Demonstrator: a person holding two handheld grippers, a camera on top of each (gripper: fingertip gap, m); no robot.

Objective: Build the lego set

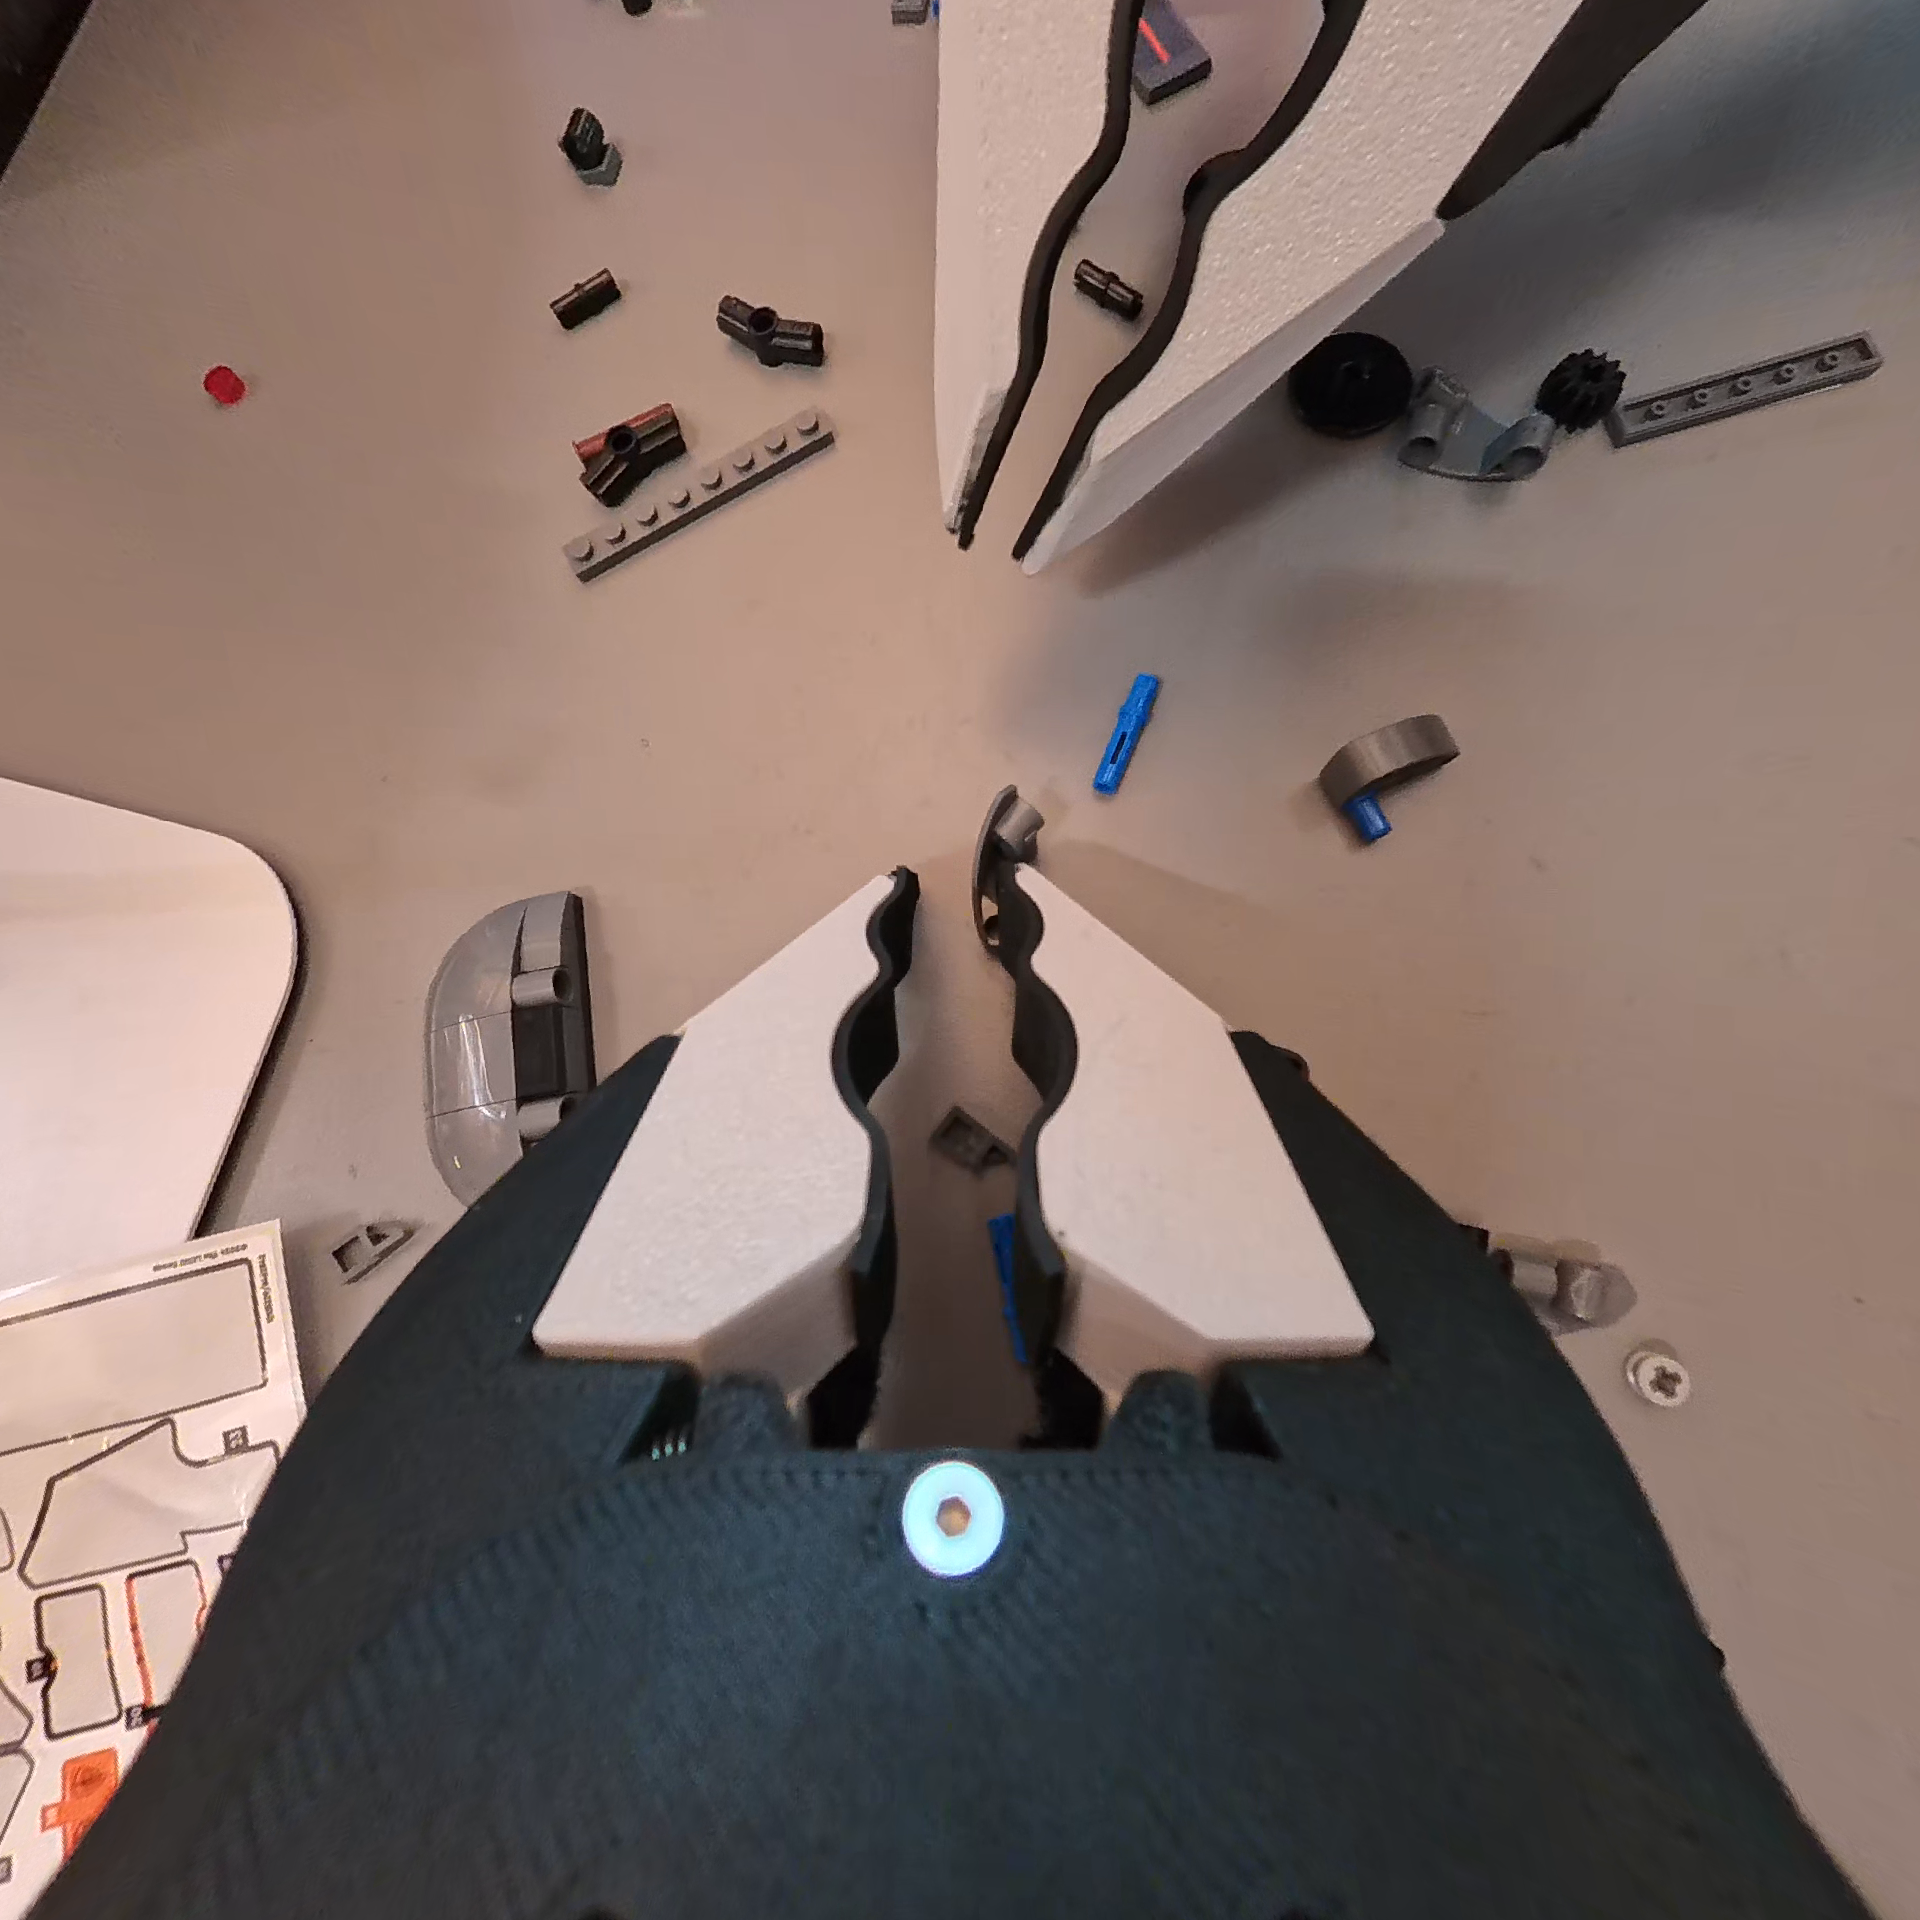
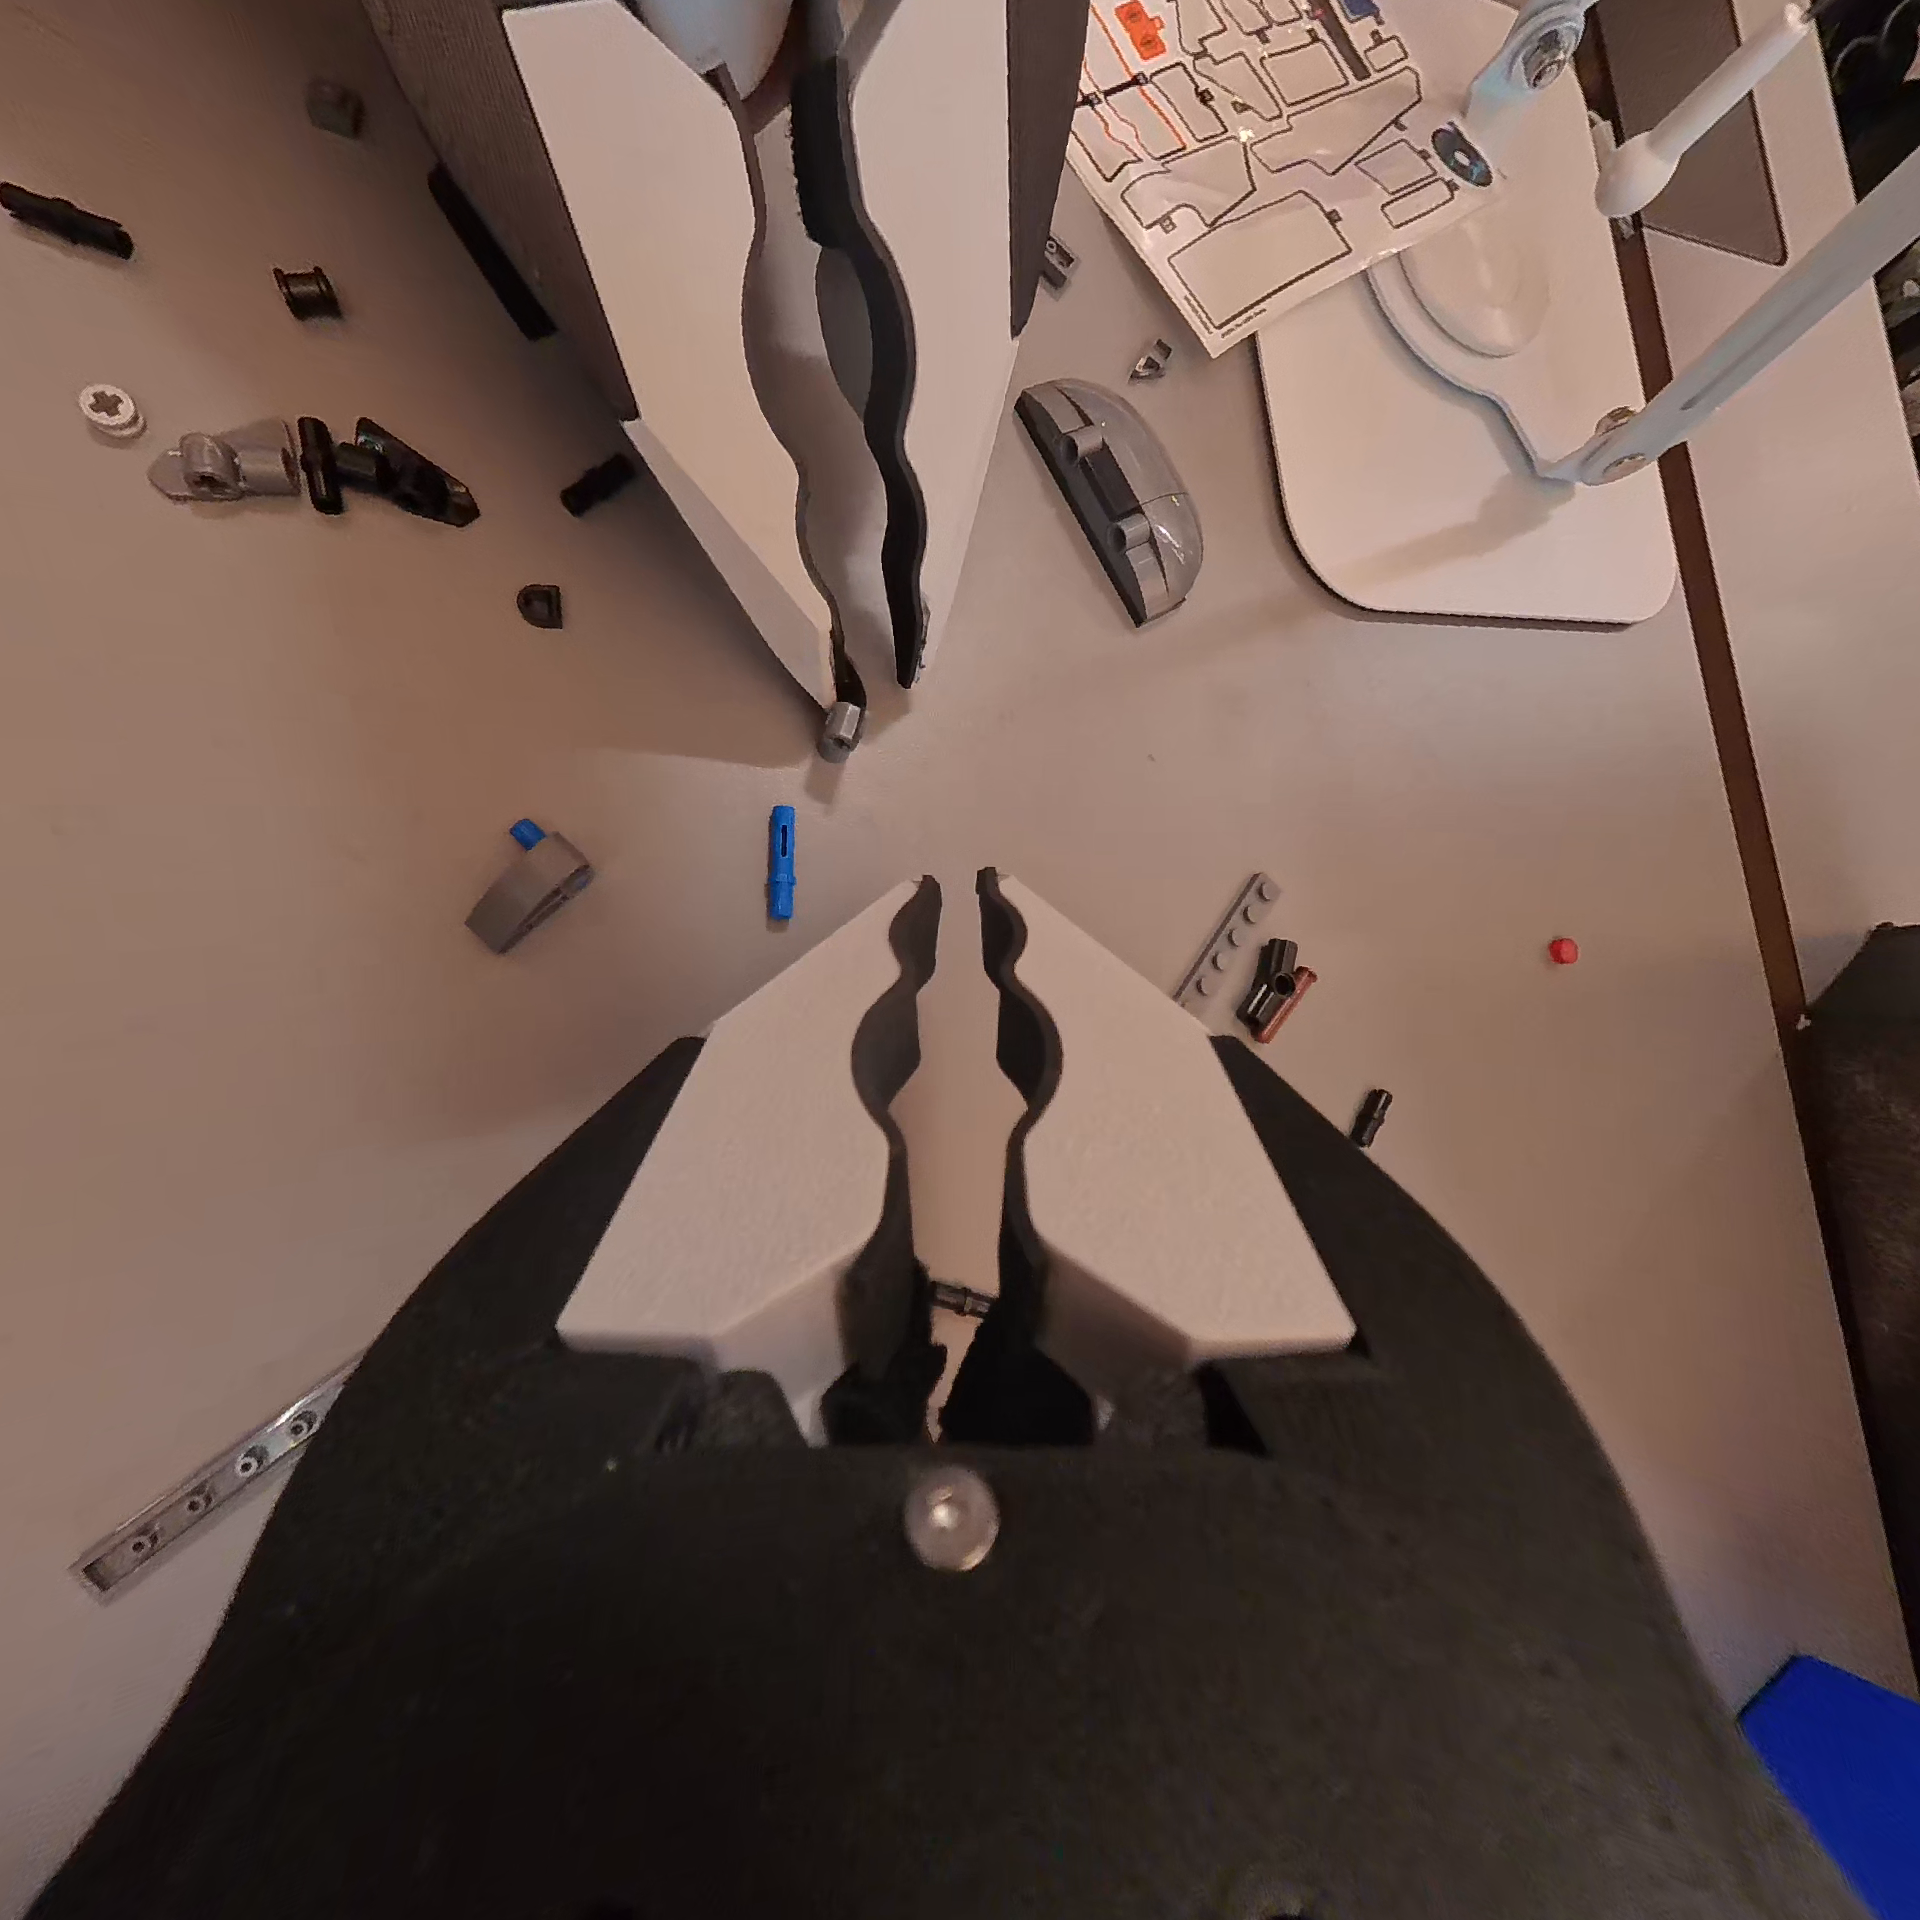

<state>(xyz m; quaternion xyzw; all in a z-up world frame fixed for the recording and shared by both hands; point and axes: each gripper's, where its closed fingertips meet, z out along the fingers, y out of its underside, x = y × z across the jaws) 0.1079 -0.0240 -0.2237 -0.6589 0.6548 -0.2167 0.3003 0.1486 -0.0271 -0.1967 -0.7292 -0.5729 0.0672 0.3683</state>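
- Left gripper (image 1: 961,878) had its jaws a narrow gap apart, tips low on the table (image 1: 727,707); a small grey curved piece (image 1: 1003,831) sat against the right tip. Couldn't tell if it was actually pinched.
- Right gripper (image 2: 958,881) was slightly apart too, holding nothing.
- Blue pin (image 2: 781,860) lay loose mid-frame between both grippers.
- Grey piece with blue peg (image 2: 530,883) sat further left.
- Curved grey assembly (image 2: 1117,499) and sticker sheet (image 2: 1268,156) were upper right.
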